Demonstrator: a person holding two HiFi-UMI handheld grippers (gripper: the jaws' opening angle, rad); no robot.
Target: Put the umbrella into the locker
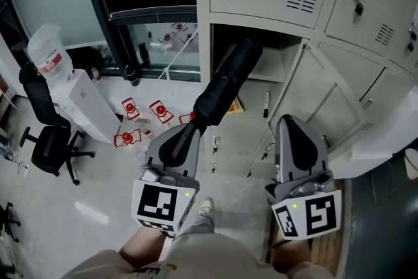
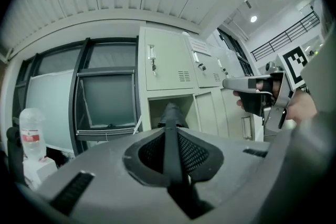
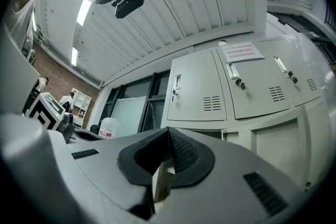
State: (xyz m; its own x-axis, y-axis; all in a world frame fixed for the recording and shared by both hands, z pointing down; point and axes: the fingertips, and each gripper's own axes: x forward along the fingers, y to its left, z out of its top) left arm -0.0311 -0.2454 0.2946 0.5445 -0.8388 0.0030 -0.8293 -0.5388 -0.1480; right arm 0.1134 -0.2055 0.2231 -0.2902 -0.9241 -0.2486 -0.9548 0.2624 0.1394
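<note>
So there's one folded black umbrella (image 1: 222,85), and the left hand-held gripper (image 1: 185,135) is clamped on its handle end. Its long axis runs straight out ahead of the jaws, and the far end is already poking into the one open locker (image 1: 277,62) compartment. The right hand-held gripper (image 1: 292,122) is pinched together on nothing, off beside the open door (image 1: 330,104). Looks like it just needs a push further in.

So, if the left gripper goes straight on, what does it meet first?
Probably the open grey metal locker compartment: the black folded umbrella in the left gripper points inside; depth unclear.
</note>
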